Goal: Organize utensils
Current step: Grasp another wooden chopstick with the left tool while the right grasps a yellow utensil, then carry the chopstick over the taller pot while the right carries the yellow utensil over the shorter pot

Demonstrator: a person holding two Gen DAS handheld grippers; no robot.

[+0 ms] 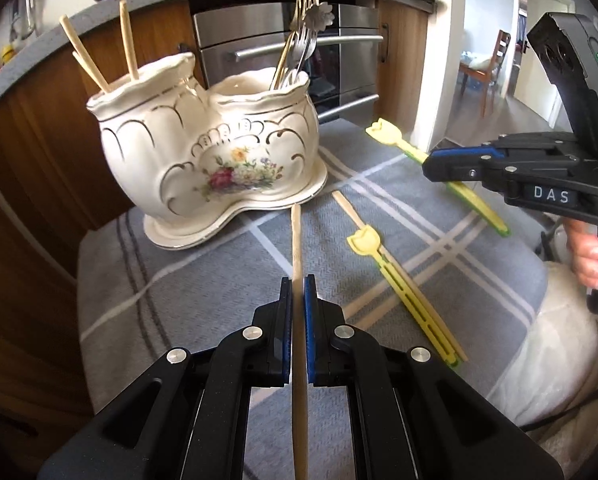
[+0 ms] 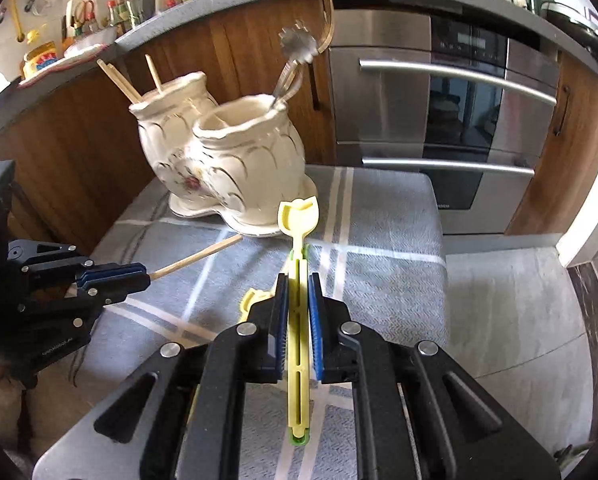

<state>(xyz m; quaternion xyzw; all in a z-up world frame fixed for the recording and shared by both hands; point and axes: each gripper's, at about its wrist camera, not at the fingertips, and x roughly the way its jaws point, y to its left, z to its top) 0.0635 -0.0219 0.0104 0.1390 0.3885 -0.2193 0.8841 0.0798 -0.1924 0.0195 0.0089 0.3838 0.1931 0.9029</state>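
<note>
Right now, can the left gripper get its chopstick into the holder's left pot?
Probably yes: the left gripper grips the chopstick, and the pot's mouth looks open beside three sticks.

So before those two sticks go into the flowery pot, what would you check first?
1. Left gripper shut on the wooden chopstick: ok.
2. Right gripper shut on the yellow tulip-topped utensil: ok.
3. Ceramic holder upright on the grey cloth: ok.
4. Room left in its chopstick compartment: ok.
5. Second yellow utensil and loose chopstick tidied away: not ok.
6. Right compartment's depth: cannot tell.
</note>
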